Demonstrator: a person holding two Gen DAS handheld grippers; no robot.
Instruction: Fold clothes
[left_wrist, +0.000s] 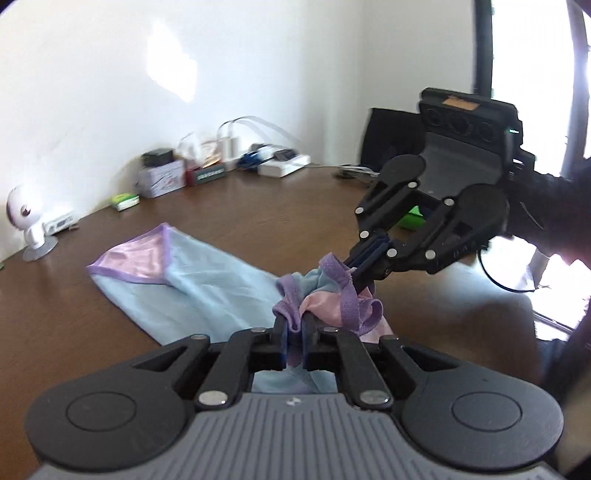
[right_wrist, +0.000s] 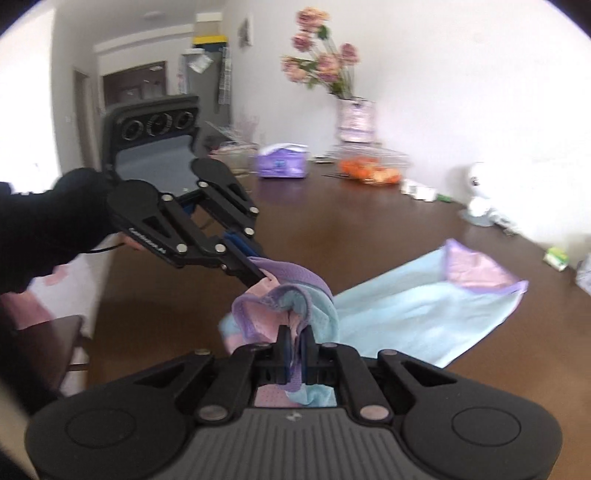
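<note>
A light blue cloth with pink lining and purple trim lies on the brown table, its far corner folded back to show pink. My left gripper is shut on a bunched purple-trimmed edge of it. My right gripper reaches in from the right and is shut on the same bunch close by. In the right wrist view the right gripper pinches pink and purple fabric, the cloth trails off to the right, and the left gripper grips the bunch from the left.
Boxes, chargers and cables line the wall, with a small white camera at the table's left edge. A vase of pink flowers, a purple tissue pack and oranges stand at the far side. A chair stands beside the table.
</note>
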